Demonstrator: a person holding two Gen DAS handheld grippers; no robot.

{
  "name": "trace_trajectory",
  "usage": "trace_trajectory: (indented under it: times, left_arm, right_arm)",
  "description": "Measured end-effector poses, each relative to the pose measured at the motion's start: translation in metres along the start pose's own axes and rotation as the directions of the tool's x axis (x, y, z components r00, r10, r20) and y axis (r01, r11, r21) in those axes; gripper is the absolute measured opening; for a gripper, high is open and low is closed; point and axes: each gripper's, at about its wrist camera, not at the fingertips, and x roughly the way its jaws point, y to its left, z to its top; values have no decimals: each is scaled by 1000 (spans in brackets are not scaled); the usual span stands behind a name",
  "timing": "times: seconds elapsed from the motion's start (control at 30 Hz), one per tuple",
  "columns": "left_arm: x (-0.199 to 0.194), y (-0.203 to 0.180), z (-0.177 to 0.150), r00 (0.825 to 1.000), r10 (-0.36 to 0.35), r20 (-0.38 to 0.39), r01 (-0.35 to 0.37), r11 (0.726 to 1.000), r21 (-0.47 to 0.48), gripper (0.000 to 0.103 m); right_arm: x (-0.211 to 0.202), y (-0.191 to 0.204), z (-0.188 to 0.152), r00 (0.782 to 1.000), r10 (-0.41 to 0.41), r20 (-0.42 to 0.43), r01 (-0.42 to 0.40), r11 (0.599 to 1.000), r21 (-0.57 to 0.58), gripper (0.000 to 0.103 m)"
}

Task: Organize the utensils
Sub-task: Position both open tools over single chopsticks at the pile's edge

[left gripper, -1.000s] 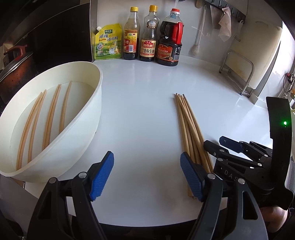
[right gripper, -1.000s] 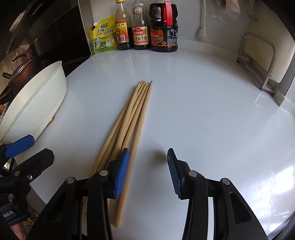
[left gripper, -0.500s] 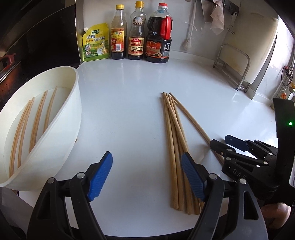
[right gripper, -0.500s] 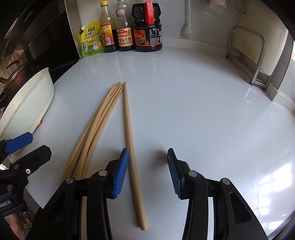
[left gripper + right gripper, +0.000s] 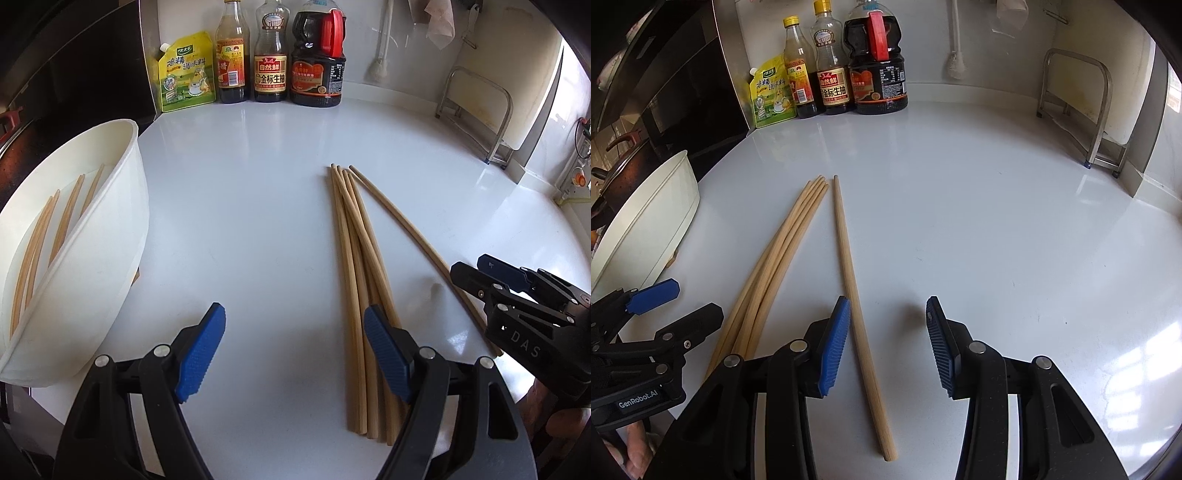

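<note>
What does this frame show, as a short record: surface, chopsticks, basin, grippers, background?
surface: white counter
loose chopsticks: bundle lying flat; single chopstick lying apart on its right
basin: white, at the counter's left edge, several chopsticks inside
left gripper: open, holding nothing, bundle's near ends by its right finger
right gripper: open, holding nothing, single chopstick running between its fingers, close to the left finger; contact unclear
background: sauce bottles, yellow pouch, metal rack
</note>
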Motion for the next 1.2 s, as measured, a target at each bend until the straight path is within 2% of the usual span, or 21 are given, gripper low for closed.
trace_trajectory:
  times: [0.8,0.97,1.07,1.2]
  left_arm:
    - [14,-2,1,998,67,-11,-67,998,13,77]
    - [21,-1,10,998,66,-12,-66,998,0,77]
    - [24,-1,14,998,57,-12,-57,998,-5,77]
    - [27,-3,19,999,40,-8,-40,999,3,65]
  right_arm:
    - [2,-1,0,1000,2,-6,-2,1000,-5,41]
    - [4,7,2,1000,11,-12,-11,999,-37,41]
    - [9,13,3,1000,-14,-19,13,997,-76,41]
    - [15,19,6,999,-33,-20,30,993,-118,41]
